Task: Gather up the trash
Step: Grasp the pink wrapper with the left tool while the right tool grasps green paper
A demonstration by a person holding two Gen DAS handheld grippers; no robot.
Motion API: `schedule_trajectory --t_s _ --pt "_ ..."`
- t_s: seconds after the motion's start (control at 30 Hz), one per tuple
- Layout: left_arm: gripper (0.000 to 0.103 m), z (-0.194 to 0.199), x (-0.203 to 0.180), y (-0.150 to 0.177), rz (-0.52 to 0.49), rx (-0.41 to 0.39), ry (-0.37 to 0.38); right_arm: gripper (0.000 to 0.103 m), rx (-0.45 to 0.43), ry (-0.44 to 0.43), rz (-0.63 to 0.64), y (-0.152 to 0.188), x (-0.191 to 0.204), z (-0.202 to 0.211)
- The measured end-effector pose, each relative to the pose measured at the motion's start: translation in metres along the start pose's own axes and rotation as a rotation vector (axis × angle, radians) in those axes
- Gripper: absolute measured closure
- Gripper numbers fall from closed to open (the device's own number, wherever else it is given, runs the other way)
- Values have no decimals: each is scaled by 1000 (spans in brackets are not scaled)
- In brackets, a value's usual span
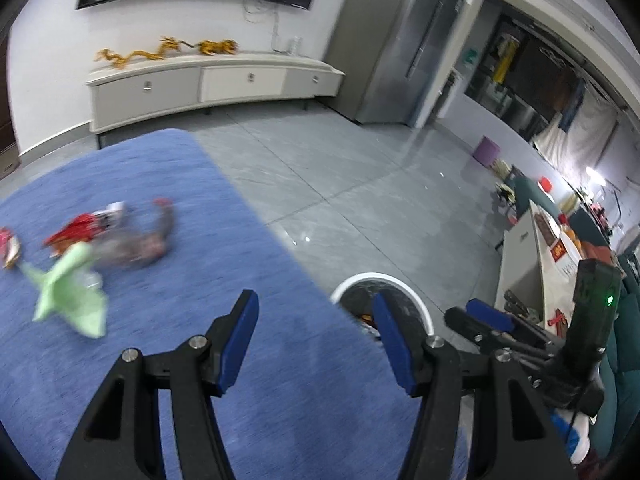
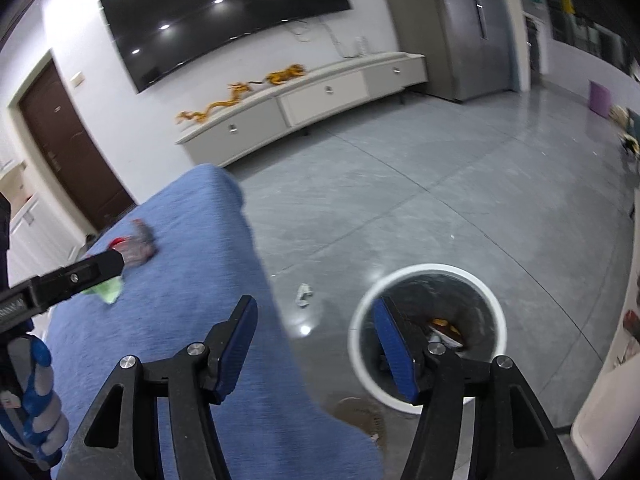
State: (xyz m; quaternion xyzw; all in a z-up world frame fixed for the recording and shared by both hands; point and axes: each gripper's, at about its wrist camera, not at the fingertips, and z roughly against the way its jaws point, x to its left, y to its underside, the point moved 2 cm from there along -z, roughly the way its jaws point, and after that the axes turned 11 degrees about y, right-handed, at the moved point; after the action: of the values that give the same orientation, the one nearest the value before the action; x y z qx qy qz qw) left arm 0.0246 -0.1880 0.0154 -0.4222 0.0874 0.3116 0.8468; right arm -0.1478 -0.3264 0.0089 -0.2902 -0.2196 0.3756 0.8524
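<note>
Both tools, left (image 1: 316,340) and right (image 2: 316,340), open, empty; bin (image 2: 496,304) probably just fed; next grab green wrapper (image 1: 72,296) on counter (image 1: 280,360).

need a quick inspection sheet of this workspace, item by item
surface: blue cloth-covered table, pile at its far left
job's things: green crumpled paper, red wrappers, blurred grey wrapper; white round bin on the floor, scraps inside
clutter: small white scrap on the grey floor tiles, beside the table
grippers: left gripper and right gripper open, nothing between the jaws
cables: loose wires below the wall television
surroundings: white low cabinet, gold dragon figures, brown door
</note>
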Motion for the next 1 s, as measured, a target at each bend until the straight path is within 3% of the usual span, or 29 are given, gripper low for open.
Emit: schedule_trajectory --t_s 0.33,0.5,0.73,1.0 --pt "43 92 100 22 112 -119 -162 32 12 -101 171 5 94 -1" --pt "42 117 162 26 207 -152 -254 27 48 -153 258 12 141 -16" --pt "40 121 236 18 288 -163 -369 23 95 -245 378 15 211 -43" --pt "39 94 290 -12 309 -148 -416 18 131 -341 459 14 283 -81"
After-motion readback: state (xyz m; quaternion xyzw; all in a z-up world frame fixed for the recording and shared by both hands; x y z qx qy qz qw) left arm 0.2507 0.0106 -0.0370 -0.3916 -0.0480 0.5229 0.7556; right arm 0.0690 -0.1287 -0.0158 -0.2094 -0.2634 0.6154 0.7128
